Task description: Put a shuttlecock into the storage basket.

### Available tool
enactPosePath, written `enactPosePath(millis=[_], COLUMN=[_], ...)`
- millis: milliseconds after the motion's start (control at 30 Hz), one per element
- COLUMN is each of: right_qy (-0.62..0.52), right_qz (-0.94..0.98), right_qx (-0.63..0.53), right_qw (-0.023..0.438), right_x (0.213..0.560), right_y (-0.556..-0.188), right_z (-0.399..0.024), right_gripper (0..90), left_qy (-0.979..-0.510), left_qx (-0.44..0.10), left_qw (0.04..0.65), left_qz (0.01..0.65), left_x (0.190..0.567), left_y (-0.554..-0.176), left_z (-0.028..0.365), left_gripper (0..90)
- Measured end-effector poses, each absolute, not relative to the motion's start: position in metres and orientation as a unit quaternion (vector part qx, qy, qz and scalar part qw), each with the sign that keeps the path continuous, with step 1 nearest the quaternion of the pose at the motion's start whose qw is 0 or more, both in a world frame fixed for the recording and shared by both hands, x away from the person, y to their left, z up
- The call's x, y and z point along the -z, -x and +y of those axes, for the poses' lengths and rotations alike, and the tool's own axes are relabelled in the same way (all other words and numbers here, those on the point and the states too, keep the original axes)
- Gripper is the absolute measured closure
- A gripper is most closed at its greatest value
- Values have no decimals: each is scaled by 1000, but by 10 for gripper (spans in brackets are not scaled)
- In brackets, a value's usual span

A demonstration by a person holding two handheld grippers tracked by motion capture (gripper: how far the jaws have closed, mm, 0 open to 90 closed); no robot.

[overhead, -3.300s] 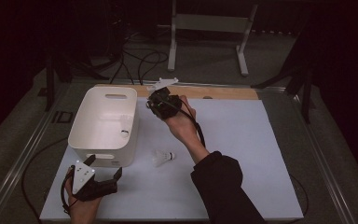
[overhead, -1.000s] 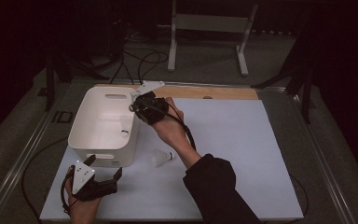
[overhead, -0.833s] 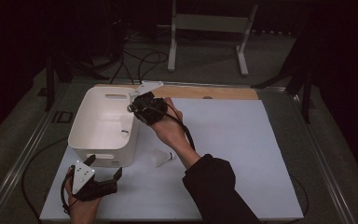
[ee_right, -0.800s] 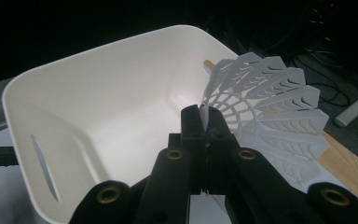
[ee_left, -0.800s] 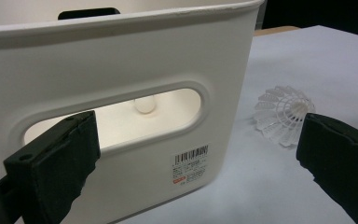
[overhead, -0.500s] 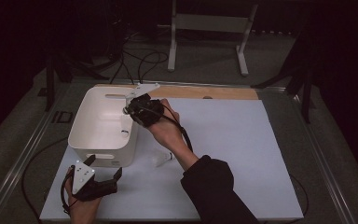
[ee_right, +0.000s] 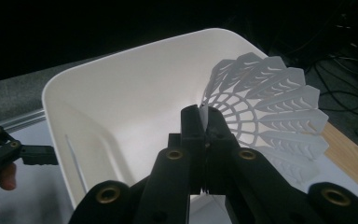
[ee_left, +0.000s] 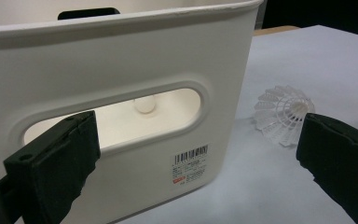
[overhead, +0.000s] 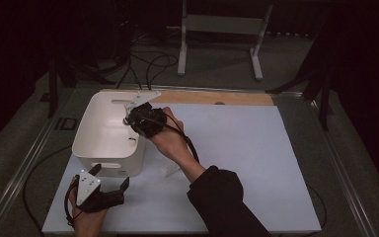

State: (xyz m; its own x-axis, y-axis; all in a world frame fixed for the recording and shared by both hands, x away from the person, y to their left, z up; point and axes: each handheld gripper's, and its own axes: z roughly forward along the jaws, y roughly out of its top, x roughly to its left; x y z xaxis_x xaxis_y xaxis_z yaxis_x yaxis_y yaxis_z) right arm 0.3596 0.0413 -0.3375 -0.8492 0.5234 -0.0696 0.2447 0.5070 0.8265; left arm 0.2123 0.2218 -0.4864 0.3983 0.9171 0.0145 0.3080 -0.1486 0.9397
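Your right gripper's (ee_right: 204,122) jaws are pressed together on the thin skirt of a white shuttlecock (ee_right: 265,126), pinching its edge so the fan of plastic feathers stands out to one side of them. You hold it over the open white bin (overhead: 106,136), just inside the bin's far right corner. In the left gripper view a small white rounded thing (ee_left: 145,105) lies inside the bin, seen through the handle slot. Your left gripper's (ee_left: 196,161) jaws are spread wide with nothing between them; that gripper sits low at the near left of the table (overhead: 256,163), facing the bin's near wall. A second shuttlecock (ee_left: 283,115) lies on its side on the table just right of the bin's near right corner, close to your right forearm.
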Motion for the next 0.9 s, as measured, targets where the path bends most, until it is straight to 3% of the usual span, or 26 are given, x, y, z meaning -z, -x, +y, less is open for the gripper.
enactPosePath(millis=[667,700,733,800,900], right_qy=[-200,-199,-194,-200,-213], right_qz=[861,862,861,852,847], right_qx=[-447,-447,-451,-471,-475], right_qw=[138,136,132,108,108], right_x=[337,337,337,336,334], right_y=[-353,-353,-353,-354,-357], right_z=[55,56,56,55,52], right_gripper=[857,823,726,396,261], left_qy=[-687,-688,-688,-687,-687], left_qx=[-320,-320,-320,-320,-320], left_qw=[477,476,476,477,477], left_qz=[445,445,445,446,445], left_x=[486,486,486,486,486], left_y=[-212,-212,-212,-212,-212], left_z=[222,222,222,222,222], left_gripper=[0,0,0,0,0])
